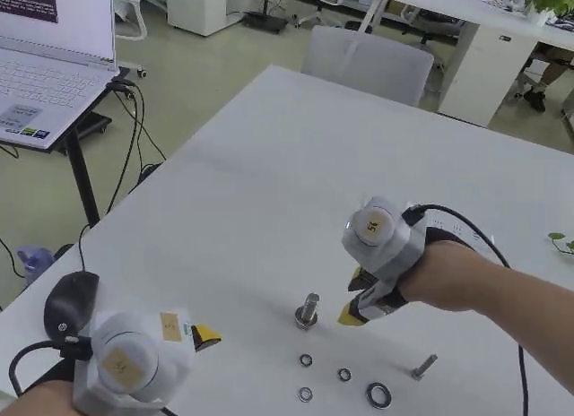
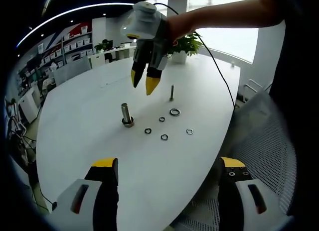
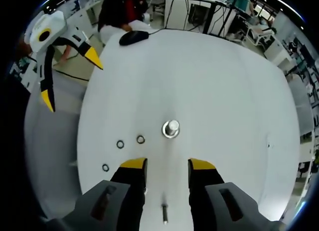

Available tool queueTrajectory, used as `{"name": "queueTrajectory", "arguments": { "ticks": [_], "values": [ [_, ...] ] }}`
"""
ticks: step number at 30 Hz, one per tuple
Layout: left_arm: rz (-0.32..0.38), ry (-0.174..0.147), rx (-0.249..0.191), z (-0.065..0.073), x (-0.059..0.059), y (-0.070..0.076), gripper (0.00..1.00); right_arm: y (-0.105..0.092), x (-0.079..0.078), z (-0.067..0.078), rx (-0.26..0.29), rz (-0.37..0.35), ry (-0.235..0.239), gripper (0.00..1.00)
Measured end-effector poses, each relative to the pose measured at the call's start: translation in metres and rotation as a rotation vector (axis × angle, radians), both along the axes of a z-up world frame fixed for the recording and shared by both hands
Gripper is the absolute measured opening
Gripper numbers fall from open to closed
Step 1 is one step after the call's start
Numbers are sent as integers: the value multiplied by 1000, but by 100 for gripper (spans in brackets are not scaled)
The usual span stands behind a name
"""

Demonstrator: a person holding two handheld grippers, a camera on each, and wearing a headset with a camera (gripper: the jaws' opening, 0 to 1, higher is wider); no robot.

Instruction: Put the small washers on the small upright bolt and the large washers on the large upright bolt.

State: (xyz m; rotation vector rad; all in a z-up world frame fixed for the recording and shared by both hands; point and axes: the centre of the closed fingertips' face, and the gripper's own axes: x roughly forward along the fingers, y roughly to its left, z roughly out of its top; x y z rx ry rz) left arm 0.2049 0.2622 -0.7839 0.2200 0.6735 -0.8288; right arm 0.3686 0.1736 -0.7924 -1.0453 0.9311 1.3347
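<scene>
My right claw (image 1: 354,315) hangs over the worktop (image 1: 314,165) with its jaws a little apart and nothing between them, tips pointing down. The large bolt (image 1: 307,310) stands just beside those tips, on the side toward my left claw (image 1: 203,337). The small bolt (image 1: 424,367) stands on the other side, closer to the near edge.

The small washers (image 1: 306,359) lie loose between the two bolts, toward the near edge from my right claw. The large washer (image 1: 378,395) lies closest to that edge, near the small bolt. My right claw is much nearer to all of them. My left claw waits well apart at the near left corner, jaws wide apart and empty.

Both bolts have their long axis vertical, heads on the worktop and threaded ends up. The washers lie flat with their holes facing up, so they have no long axis to line up with. I judge the coming move to be a short reach toward the near edge and down, pinching one ring by its rim.
</scene>
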Motion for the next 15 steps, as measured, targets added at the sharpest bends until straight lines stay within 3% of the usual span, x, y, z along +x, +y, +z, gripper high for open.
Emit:
{"name": "queueTrajectory", "arguments": {
  "ticks": [15],
  "values": [
    [-5,-9,7,2,3,0,82,-53,-13,-3,-21,-78,11,34]
  ]
}}
